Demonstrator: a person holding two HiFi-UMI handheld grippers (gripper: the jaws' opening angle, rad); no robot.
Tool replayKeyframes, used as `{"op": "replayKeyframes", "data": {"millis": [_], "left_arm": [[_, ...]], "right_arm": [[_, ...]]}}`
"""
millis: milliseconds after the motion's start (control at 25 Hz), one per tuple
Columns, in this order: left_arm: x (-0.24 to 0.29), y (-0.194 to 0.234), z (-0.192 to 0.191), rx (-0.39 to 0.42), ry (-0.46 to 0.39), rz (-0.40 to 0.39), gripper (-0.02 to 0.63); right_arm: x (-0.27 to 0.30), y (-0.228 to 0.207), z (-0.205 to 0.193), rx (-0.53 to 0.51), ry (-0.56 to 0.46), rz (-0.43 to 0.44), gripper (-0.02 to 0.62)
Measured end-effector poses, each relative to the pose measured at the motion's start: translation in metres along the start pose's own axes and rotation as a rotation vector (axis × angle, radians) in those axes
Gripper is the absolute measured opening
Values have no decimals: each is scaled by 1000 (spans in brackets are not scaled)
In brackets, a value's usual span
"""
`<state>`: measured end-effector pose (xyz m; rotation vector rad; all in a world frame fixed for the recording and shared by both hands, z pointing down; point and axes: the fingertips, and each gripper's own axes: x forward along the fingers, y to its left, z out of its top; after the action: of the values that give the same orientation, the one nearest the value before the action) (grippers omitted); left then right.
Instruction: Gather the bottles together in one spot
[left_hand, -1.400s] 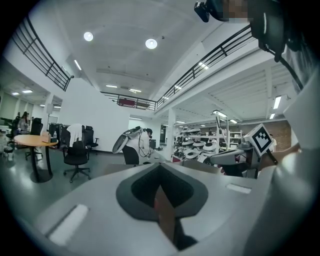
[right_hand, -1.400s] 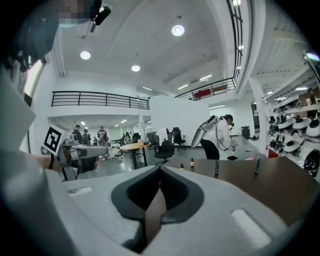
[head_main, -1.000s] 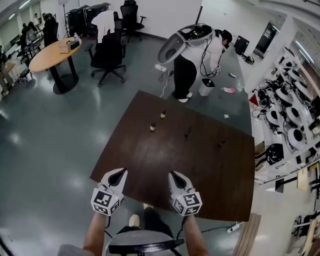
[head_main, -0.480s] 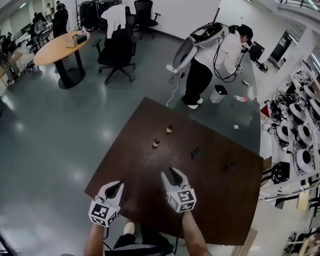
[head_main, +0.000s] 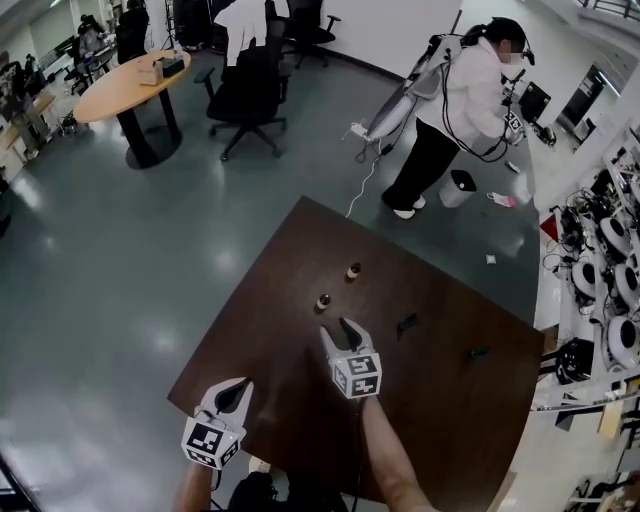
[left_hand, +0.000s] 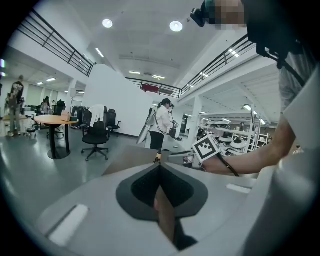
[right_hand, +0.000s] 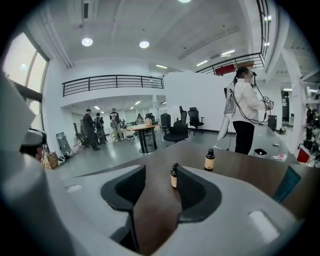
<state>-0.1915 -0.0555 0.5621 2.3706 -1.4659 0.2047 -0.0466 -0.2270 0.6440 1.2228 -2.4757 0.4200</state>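
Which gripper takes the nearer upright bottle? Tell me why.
Right. The right gripper sits just short of that bottle, jaws just opening, nothing between them yet. The left gripper is shut, back at the edge of the table.

Two small amber bottles with black caps and pale labels stand upright on the dark table (head_main: 440, 420). The nearer bottle (head_main: 323, 301) is just ahead of the right gripper (head_main: 338, 328), in line with the gap of its jaws, which have just been opening with nothing between them. The farther bottle (head_main: 353, 271) stands beyond it, off to that gripper's right, apart from the first.
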Motion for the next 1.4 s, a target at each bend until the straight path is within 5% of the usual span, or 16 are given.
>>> {"op": "replayKeyframes", "data": {"millis": [560, 1080, 1400], "left_arm": [[9, 19, -28, -48, 55, 42, 2], [5, 24, -42, -80, 84, 60, 2], [2, 26, -47, -80, 94, 66, 2]], "right_arm": [[79, -22, -34, -4, 101, -15, 199], [96, -31, -46, -6, 107, -39, 199], [98, -33, -46, -25, 97, -56, 133]]}}
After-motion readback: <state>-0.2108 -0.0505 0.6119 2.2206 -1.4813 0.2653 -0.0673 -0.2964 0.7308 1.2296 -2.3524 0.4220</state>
